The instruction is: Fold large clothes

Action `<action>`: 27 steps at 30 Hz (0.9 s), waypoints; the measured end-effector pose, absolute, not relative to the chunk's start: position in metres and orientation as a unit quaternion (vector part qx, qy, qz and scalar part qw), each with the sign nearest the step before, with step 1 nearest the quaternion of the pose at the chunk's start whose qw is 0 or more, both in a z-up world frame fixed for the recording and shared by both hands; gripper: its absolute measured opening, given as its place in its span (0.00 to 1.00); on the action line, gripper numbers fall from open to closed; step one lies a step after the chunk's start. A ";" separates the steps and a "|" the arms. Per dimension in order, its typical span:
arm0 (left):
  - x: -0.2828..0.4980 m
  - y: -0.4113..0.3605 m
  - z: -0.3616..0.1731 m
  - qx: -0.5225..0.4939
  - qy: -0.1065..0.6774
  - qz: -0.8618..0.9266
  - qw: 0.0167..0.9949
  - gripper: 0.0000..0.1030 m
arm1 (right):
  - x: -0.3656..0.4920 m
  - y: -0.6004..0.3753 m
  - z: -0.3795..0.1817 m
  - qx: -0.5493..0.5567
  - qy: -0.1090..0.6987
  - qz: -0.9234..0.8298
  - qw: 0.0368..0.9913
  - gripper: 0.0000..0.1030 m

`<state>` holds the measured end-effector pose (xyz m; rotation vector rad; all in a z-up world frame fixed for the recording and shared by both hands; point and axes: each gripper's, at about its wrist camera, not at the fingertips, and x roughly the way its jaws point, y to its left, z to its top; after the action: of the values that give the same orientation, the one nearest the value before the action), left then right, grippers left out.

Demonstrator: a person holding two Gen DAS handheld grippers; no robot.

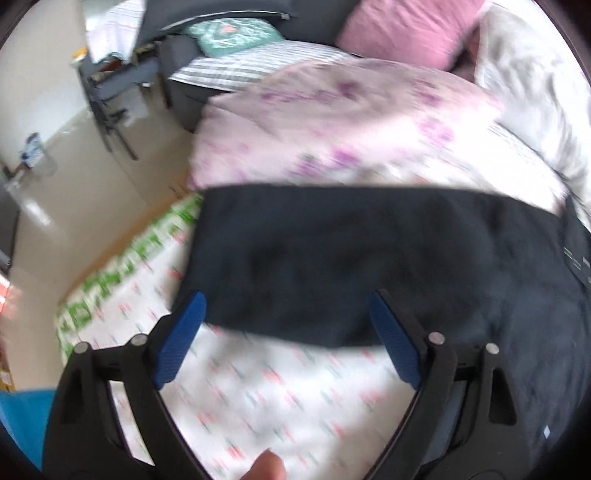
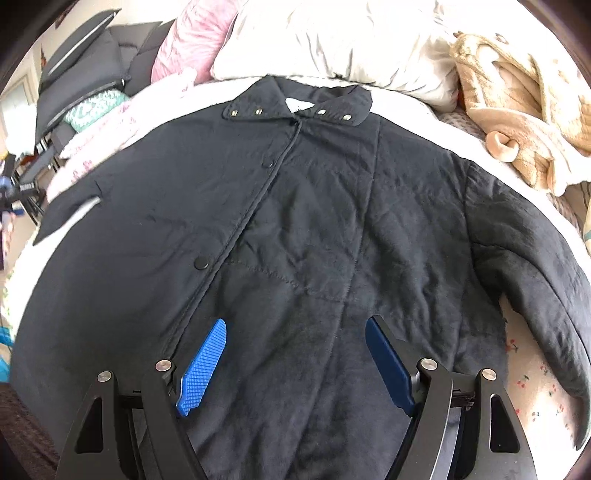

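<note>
A large black quilted jacket lies spread face up on the bed, its snap collar at the far end. One sleeve runs down the right side. In the left wrist view the other sleeve lies flat across the patterned sheet. My left gripper hangs over this sleeve's near edge, jaws wide apart, blue pads touching nothing. My right gripper is open above the jacket's lower front, right of the snap placket, with nothing held.
A pink floral quilt is bunched beyond the sleeve. A white pillow, a pink pillow and a beige blanket crowd the head of the bed. The bed's left edge drops to the floor. A person's fingertip shows below.
</note>
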<state>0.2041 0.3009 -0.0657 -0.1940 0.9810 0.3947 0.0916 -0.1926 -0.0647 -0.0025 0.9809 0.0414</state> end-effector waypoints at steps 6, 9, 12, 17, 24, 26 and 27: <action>0.153 0.204 -0.051 -0.124 0.484 0.067 0.864 0.99 | 0.070 -0.257 -0.029 0.038 0.432 -0.051 0.900 0.79; 0.134 0.159 -0.050 -0.130 0.493 0.012 0.860 0.99 | 0.053 -0.309 -0.018 0.096 0.423 -0.100 0.895 0.80; 0.115 0.118 -0.056 -0.138 0.494 -0.045 0.857 0.99 | 0.029 -0.381 -0.014 0.147 0.429 -0.187 0.871 0.80; 0.107 0.072 -0.082 -0.128 0.518 -0.098 0.840 0.99 | -0.019 -0.479 -0.013 0.185 0.426 -0.285 0.838 0.80; 0.114 0.051 -0.096 -0.172 0.522 -0.136 0.824 0.99 | -0.056 -0.568 -0.043 0.251 0.440 -0.349 0.789 0.80; 0.115 0.046 -0.098 -0.169 0.521 -0.140 0.825 0.99 | -0.052 -0.577 -0.058 0.266 0.454 -0.346 0.777 0.80; 0.116 0.044 -0.100 -0.167 0.522 -0.143 0.824 0.99 | -0.049 -0.581 -0.067 0.275 0.461 -0.344 0.771 0.80</action>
<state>0.1163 0.0438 -0.0997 -0.3556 1.1089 -0.3041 -0.0488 -0.5810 -0.0673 0.5972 0.9991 -0.7451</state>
